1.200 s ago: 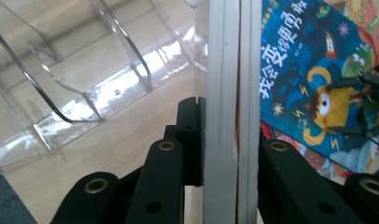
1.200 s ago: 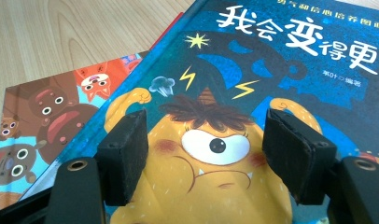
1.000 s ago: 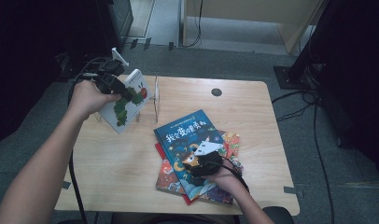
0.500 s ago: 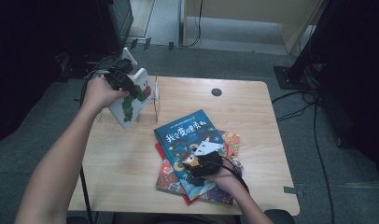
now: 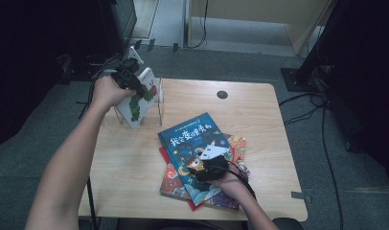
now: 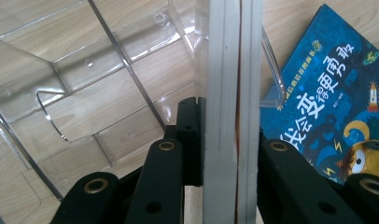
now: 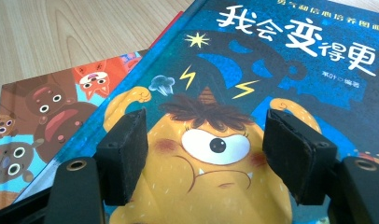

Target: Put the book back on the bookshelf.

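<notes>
High view first: the left tool (image 5: 130, 79) is up at the far left corner of the desk (image 5: 259, 110), clamped on a white picture book (image 5: 141, 98) that stands nearly upright, tilted a bit, right at the clear acrylic book rack (image 5: 156, 103). The right tool (image 5: 209, 165) sits on the near side, over the blue monster book (image 5: 192, 143) that tops a small pile of books (image 5: 233, 146) lying flat.

Left gripper view: the jaws are pressed on both faces of the white book (image 6: 229, 93), and you're looking straight along its edge, so its long axis runs away from the tool and down toward the rack (image 6: 85, 93). The clear dividers lie just left of the book's edge in this view. I'd guess the lower edge is already in or over a slot, but the plastic is see-through and I can't really tell which slot it is. The blue book (image 6: 327, 102) shows off to the right.

Right gripper view: jaws stand apart with nothing between them, hovering low over the blue cover (image 7: 253, 60); the pads (image 7: 124, 156) look clear of it. So the left hand is the one at the rack, and lining up book edge with slot is what matters next.
</notes>
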A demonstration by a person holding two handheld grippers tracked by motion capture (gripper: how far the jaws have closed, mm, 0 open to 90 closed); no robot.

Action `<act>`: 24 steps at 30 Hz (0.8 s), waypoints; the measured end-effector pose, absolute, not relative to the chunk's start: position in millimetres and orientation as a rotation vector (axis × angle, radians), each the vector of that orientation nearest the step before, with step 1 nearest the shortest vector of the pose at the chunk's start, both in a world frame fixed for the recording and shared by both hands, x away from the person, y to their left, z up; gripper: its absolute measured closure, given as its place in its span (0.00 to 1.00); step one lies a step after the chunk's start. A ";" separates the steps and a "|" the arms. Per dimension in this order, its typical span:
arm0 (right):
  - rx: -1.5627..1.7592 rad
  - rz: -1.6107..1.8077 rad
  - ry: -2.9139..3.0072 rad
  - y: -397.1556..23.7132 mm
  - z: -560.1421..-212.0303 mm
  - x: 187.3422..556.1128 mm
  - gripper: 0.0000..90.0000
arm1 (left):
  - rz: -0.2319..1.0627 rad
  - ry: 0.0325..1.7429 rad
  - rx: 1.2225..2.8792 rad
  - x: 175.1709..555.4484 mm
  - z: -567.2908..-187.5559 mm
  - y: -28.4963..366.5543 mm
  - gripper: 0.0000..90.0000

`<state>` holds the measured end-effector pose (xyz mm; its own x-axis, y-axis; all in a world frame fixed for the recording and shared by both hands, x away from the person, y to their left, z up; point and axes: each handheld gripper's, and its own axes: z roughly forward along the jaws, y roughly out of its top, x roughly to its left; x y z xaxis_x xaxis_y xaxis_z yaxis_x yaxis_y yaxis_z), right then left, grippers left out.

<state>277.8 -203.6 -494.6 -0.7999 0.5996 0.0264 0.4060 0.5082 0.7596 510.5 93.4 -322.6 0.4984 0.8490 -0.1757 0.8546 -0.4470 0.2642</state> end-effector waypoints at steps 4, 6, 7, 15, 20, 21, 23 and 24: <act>0.854 1.171 2.511 -203.6 -494.7 277.9 0.35 | -0.038 1.442 2.412 516.7 -325.4 92.9 0.87; 0.854 1.171 2.512 -203.7 -494.6 278.0 0.35 | -0.047 1.452 2.408 519.2 -326.4 92.4 0.87; 0.854 1.171 2.512 -203.7 -494.6 278.0 0.35 | -0.049 1.457 2.406 520.0 -326.3 92.5 0.87; 0.855 1.171 2.511 -203.6 -494.7 277.9 0.35 | -0.020 1.480 2.415 519.0 -321.3 97.4 0.87; 0.853 1.170 2.512 -203.6 -494.6 278.0 0.35 | -0.031 1.499 2.422 524.0 -328.2 94.5 0.87; 0.854 1.170 2.512 -203.7 -494.6 278.0 0.35 | -0.030 1.503 2.428 524.8 -330.3 92.6 0.87; 0.854 1.170 2.512 -203.7 -494.6 278.0 0.35 | -0.033 1.503 2.432 525.5 -332.6 89.7 0.87; 0.854 1.170 2.512 -203.7 -494.6 278.0 0.35 | -0.035 1.501 2.436 525.9 -333.5 87.9 0.87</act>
